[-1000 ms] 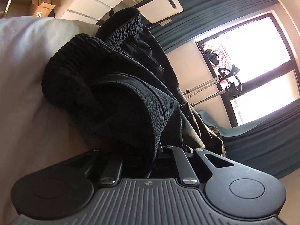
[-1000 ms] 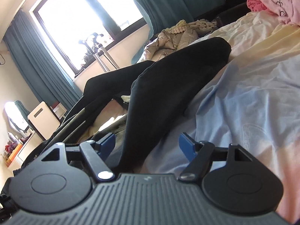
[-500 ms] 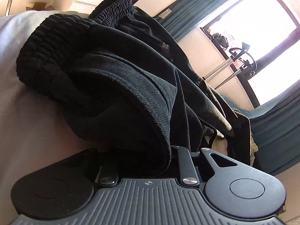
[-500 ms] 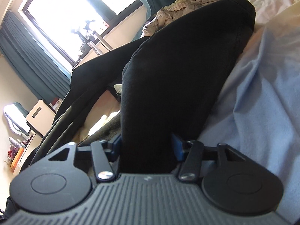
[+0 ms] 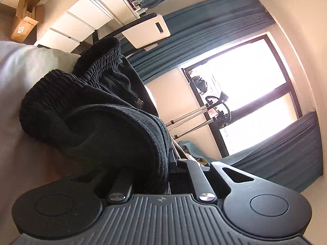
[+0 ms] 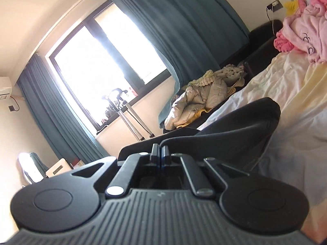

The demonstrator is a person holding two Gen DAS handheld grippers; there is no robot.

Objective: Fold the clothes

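Black trousers [image 5: 92, 122] lie bunched on the pale bed sheet [image 5: 18, 77], their ribbed elastic waistband [image 5: 98, 61] at the far end. My left gripper [image 5: 157, 169] has its jaws closing on a thick fold of the trousers; the cloth covers both fingers. In the right wrist view, one trouser leg [image 6: 224, 134] stretches away over the light sheet [image 6: 290, 94]. My right gripper [image 6: 159, 153] has its jaws closing; its blue pads meet at the tip, and the leg's raised edge is pinched there.
A pink garment pile [image 6: 302, 26] sits at the head of the bed. A beige quilted jacket [image 6: 204, 94] lies on a dark sofa by the window. A tripod [image 6: 130, 114] stands under the window. White drawers [image 5: 77, 24], a cardboard box [image 5: 24, 22] and a white appliance [image 5: 147, 30] line the wall.
The right jaws went from wide open around the trouser leg to pressed together on its edge, and that hand rose. The left gripper kept its fold and drew back slightly.
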